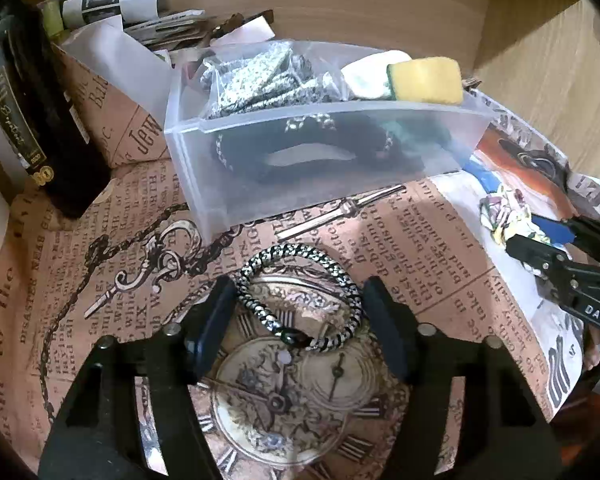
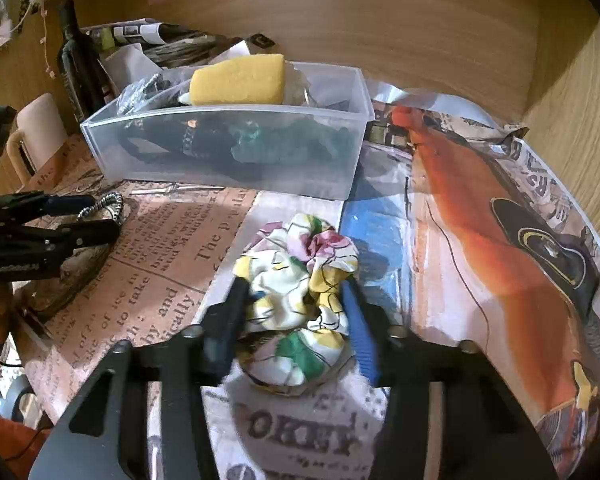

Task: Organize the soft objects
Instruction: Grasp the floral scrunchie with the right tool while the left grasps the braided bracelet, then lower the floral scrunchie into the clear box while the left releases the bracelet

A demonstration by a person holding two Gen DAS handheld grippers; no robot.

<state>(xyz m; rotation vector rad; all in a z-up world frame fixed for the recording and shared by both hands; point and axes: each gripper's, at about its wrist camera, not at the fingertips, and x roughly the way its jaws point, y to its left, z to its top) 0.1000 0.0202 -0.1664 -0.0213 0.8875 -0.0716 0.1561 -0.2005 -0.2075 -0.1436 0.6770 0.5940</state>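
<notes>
right hand-held gripper (image 2: 296, 312): fingers on either side of the floral scrunchie, pads against the fabric.
floral scrunchie (image 2: 296, 304): white, yellow, pink and green cloth, bunched between the fingers, resting on the tabletop.
clear plastic bin (image 2: 228, 152): ahead of the fingers and slightly left, holding dark and teal soft items.
yellow sponge (image 2: 238, 80): on top of the bin's contents, at its far side.
left hand-held gripper (image 2: 96, 216): far to the left, fingers straddling a black-and-white braided band (image 2: 110, 204).
dark bottle (image 2: 78, 60): upright, beyond the bin's left end.
tabletop (image 2: 160, 248): covered with printed paper sheets.
</notes>
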